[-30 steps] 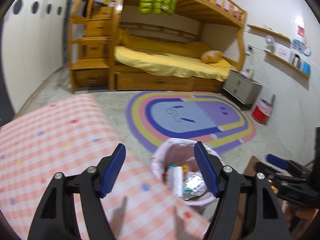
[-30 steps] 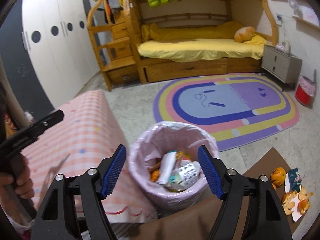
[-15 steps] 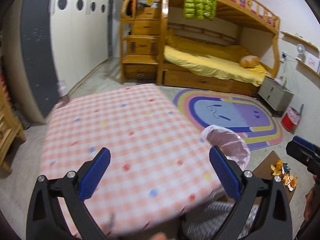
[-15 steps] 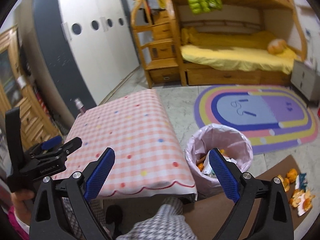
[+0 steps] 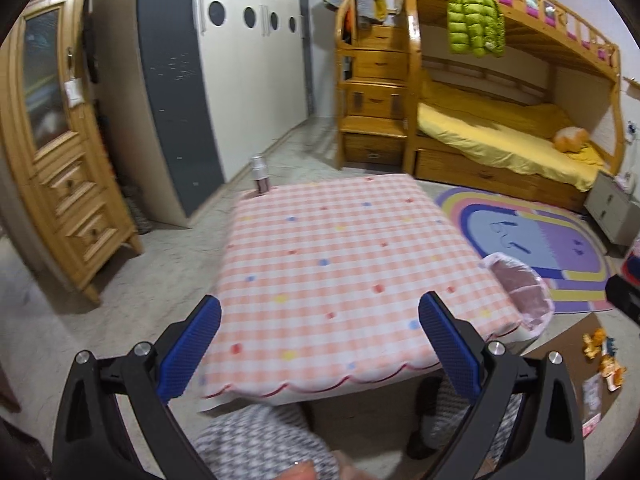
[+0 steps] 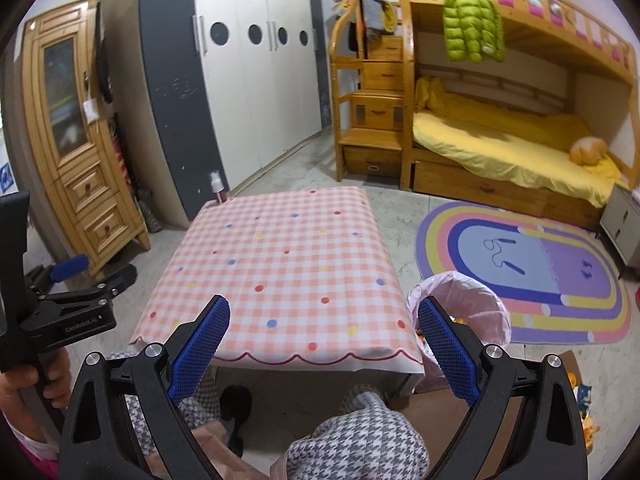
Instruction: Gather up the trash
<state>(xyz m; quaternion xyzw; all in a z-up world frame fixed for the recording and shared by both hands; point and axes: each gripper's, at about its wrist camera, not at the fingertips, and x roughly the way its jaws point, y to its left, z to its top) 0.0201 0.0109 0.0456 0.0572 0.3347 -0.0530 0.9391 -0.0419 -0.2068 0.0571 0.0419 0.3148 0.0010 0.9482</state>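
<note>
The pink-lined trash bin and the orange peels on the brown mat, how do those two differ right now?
The trash bin stands upright beside the checked table, while the orange peels lie scattered flat on the brown mat. The bin already holds some trash; the peels are loose, not yet collected. The bin is pale pink, the peels bright orange. Both sit on the floor to the table's right.
</note>
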